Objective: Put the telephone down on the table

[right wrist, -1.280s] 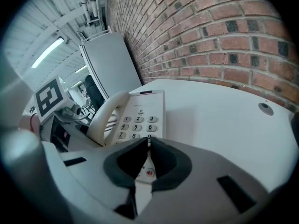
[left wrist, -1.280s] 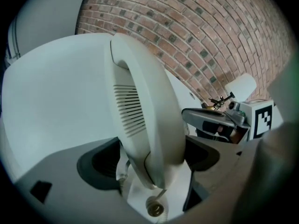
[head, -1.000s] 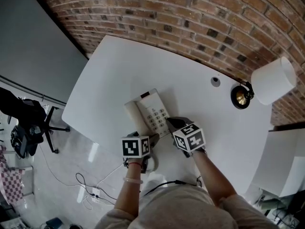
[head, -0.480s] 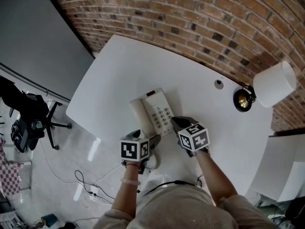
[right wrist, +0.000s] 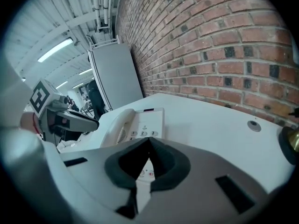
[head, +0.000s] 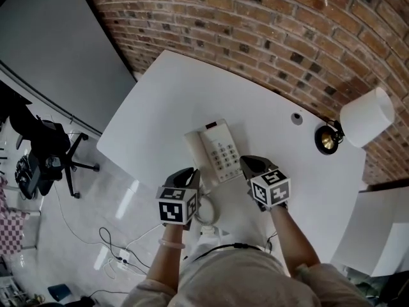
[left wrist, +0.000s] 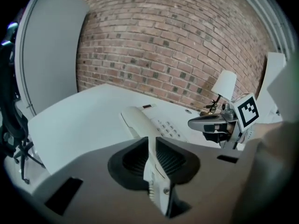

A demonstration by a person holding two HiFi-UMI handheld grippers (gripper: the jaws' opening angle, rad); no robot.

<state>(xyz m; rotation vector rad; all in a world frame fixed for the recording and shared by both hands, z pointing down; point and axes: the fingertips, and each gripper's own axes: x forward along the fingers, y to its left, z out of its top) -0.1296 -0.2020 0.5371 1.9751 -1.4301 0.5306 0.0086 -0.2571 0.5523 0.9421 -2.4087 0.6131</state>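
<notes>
Head view puts the telephone [head: 217, 151] at frame centre, close to the near edge of the counter [head: 160, 101]. Your left gripper [head: 190, 174] has just been closing and now pinches its handset side. Your right gripper [head: 250, 165] is closed at the keypad's lower right corner. I judge the telephone is now secured for moving. Free counter lies upper left; the lamp [head: 365, 115] stands at far right.

A red-brick wall [head: 255, 18] runs along the far edge of the white surface [head: 172, 88]. At the surface's far right corner stands 1 lamp [head: 366, 115] with a white shade. Left of the surface is a grey panel [head: 51, 50], with 1 black office chair [head: 48, 162] beside it on the glossy pale floor [head: 96, 216]. Cables [head: 115, 248] trail by the surface's near edge.
</notes>
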